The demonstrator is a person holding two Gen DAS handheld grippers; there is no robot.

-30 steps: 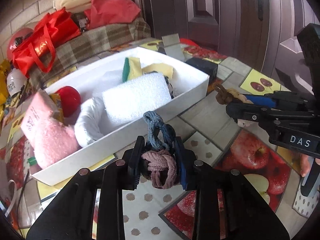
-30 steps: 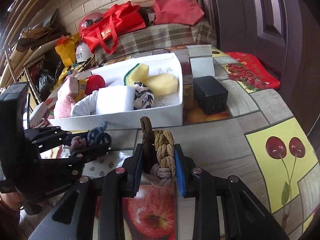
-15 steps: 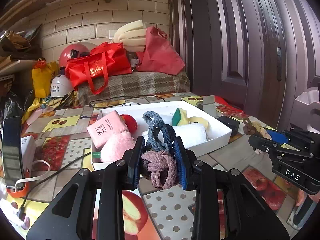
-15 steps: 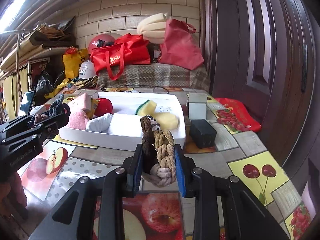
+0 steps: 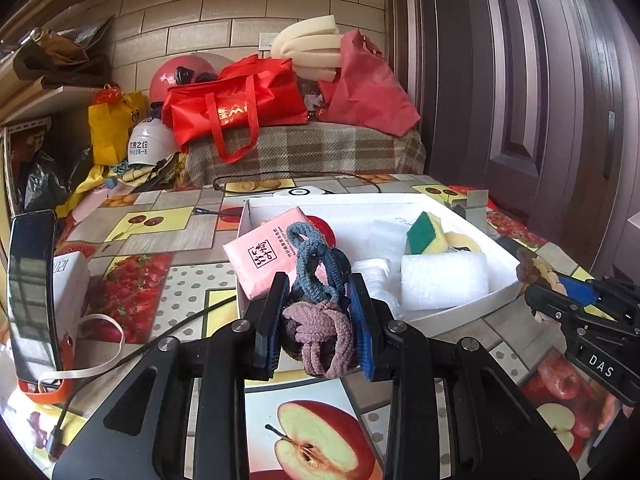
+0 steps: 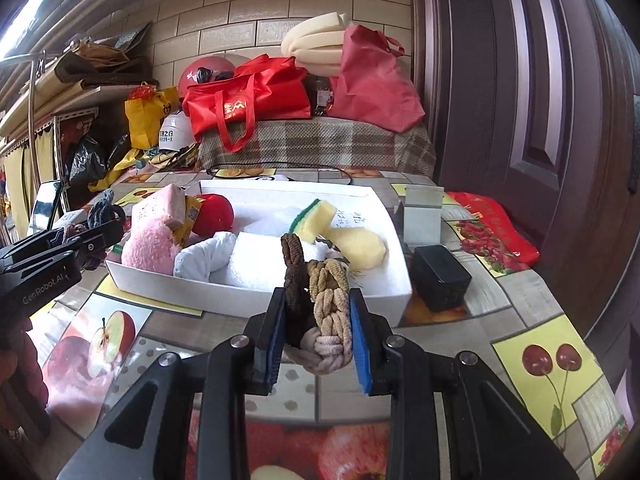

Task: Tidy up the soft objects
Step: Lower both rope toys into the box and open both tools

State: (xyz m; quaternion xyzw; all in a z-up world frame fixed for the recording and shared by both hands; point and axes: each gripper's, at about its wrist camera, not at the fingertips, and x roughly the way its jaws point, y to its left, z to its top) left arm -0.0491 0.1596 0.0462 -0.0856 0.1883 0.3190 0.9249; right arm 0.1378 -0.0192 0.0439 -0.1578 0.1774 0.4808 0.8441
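Note:
My left gripper (image 5: 318, 320) is shut on a bundle of blue and mauve hair ties (image 5: 320, 304), held above the table in front of the white box (image 5: 500, 292). My right gripper (image 6: 318, 328) is shut on a bundle of brown, tan and beige braided hair ties (image 6: 320, 304), also before the white box (image 6: 248, 300). The box holds a pink tissue pack (image 5: 260, 256), a red ball (image 6: 214, 214), a pink fluffy item (image 6: 148, 246), white foam (image 5: 444, 280), a white cloth (image 6: 204, 256) and yellow sponges (image 6: 316, 216). Each gripper shows in the other's view: the right one (image 5: 560, 292), the left one (image 6: 80, 236).
A black box (image 6: 440, 276) and a small white carton (image 6: 422, 216) stand right of the white box. A phone (image 5: 30, 288) on a stand is at the left with a cable (image 5: 120, 364). Red bags (image 5: 236, 108), helmets and foam pile behind on a checked cloth.
Both grippers have lifted and tilted up from the table, holding their hair-tie bundles; the view now takes in the whole box and the back wall.

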